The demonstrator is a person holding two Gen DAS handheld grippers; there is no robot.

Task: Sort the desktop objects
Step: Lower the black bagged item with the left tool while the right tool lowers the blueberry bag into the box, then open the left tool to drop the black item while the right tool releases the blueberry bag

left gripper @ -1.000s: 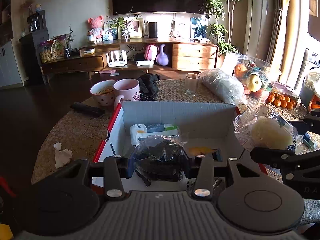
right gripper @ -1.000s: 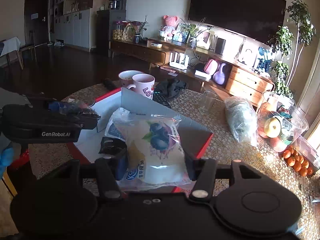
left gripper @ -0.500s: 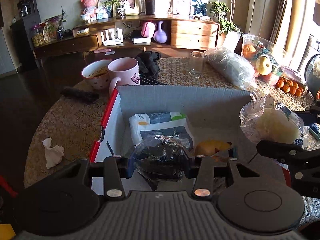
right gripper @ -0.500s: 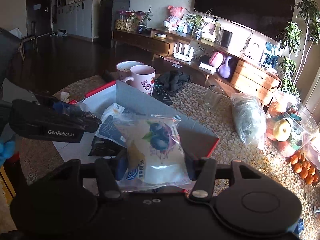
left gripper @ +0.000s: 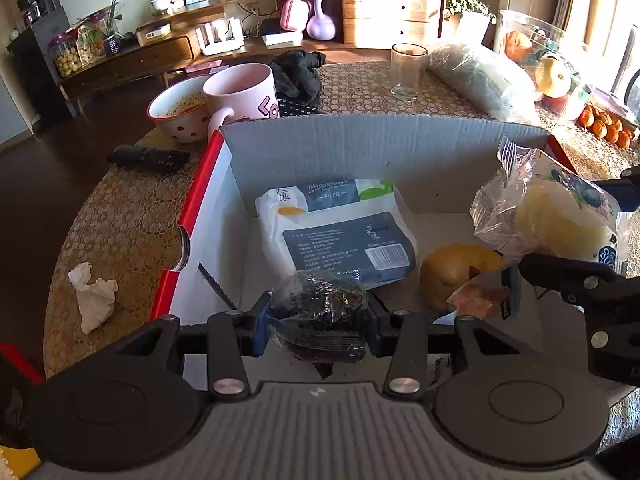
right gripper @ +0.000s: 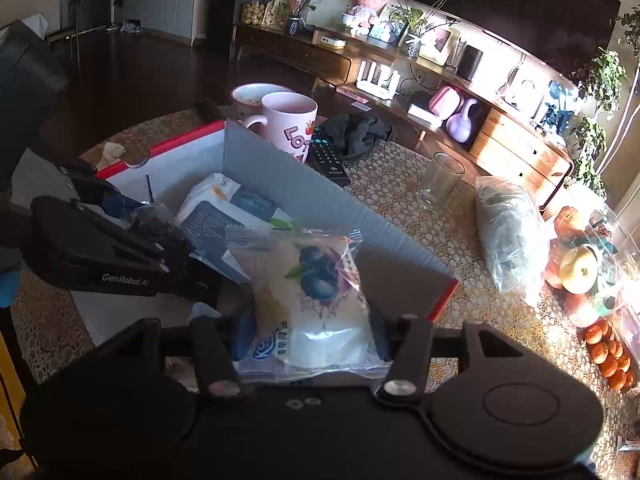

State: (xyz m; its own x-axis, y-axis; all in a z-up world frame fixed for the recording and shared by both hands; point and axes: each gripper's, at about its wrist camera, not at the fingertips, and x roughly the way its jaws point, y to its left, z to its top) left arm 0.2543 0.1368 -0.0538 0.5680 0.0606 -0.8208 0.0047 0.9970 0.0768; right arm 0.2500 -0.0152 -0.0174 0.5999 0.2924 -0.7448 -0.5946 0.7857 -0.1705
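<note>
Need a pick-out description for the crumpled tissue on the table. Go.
Start at the red-edged cardboard box on the round table. Just outside its left wall, near the table's edge, lies the crumpled white tissue. It is the only loose white wad there; the black remote lies farther back.

- Pink mug (left gripper: 245, 92) beside a dotted bowl (left gripper: 178, 114), touching it.
- Black remote (left gripper: 149, 158) on the table (left gripper: 120, 224), near the bowl.
- Second remote (right gripper: 329, 154) partly under a dark cloth (left gripper: 298, 72).
- Crumpled tissue (left gripper: 94, 296) near the table's edge.
- Empty glass (left gripper: 407, 70), upright.
- Clear bag (left gripper: 482, 76) lying beside the glass.
- Fruit tub (left gripper: 536, 68), oranges (left gripper: 606, 130) just beyond.
- Sideboard (left gripper: 384, 20) with a purple vase (left gripper: 321, 24), plants and frames.
- Dark TV (right gripper: 516, 12) above.
</note>
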